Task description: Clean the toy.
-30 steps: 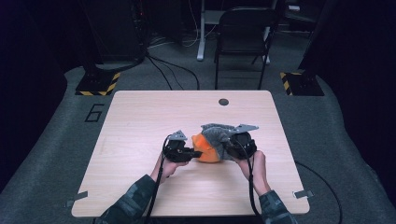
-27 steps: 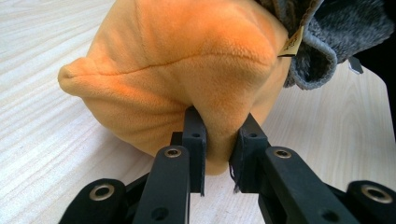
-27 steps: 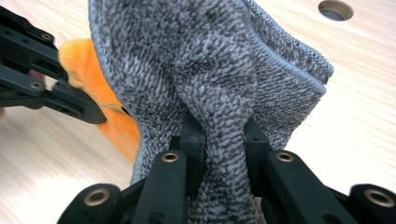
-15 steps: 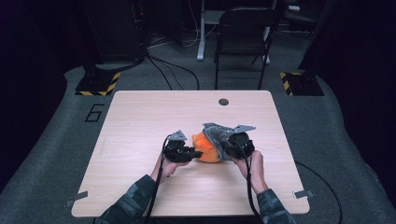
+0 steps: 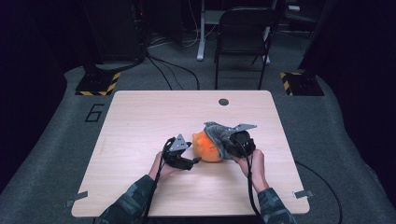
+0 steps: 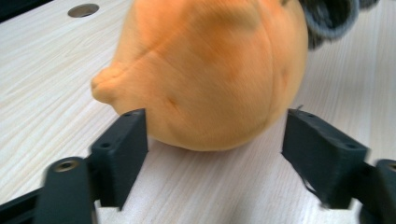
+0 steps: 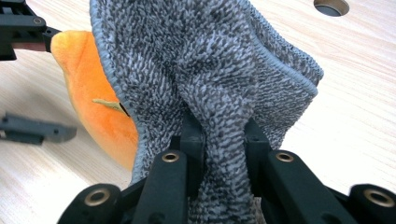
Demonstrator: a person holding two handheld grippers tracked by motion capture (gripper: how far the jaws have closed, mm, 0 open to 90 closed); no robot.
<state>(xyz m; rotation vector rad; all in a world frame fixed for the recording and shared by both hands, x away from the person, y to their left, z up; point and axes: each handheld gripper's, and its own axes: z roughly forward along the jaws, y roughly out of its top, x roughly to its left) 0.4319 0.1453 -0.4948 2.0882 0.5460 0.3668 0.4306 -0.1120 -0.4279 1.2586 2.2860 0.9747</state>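
Mid-table, the orange plush toy (image 6: 205,70) looked soft. The left gripper (image 6: 215,154), at its nine o'clock, had just been opening, jaws clear. The right gripper (image 7: 219,135) pinched the grey cloth (image 7: 210,60), perhaps best held by its hem.

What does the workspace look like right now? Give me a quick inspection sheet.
Surface: light wooden table, a round grommet hole near its far edge.
Job's things: orange plush toy resting on the table; grey cloth draped over its right side.
Clutter: nothing seen.
Grippers: left gripper has just been opening; its jaws stand either side of the toy without pressing it. Right gripper is shut on a fold of the cloth.
Cables: one trails from each gripper back along the forearms; more lie on the floor beyond the table.
Surroundings: dark room, grey floor mat, black chair behind the table, hazard-striped stand bases at both far corners.
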